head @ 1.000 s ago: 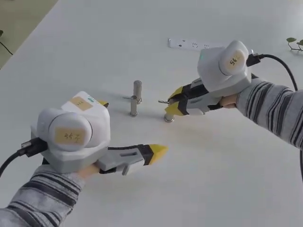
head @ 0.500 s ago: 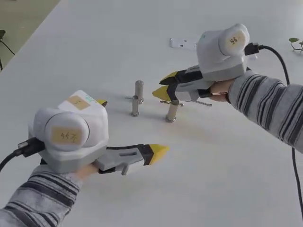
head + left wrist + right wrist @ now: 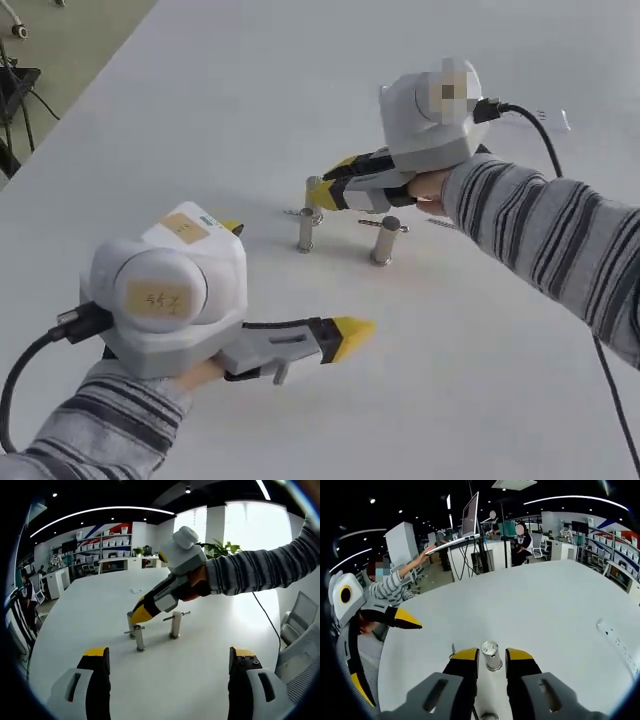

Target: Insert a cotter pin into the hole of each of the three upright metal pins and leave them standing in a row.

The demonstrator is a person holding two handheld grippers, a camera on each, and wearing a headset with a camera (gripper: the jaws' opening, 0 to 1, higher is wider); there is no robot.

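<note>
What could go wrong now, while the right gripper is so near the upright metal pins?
1. The jaws of the right gripper stand close on both sides of the far metal pin; a slanted approach may tip it over.
2. The front pin and the side pin stand nearby, each with a cotter pin sticking out sideways; the gripper might catch one and knock its pin down.
</note>
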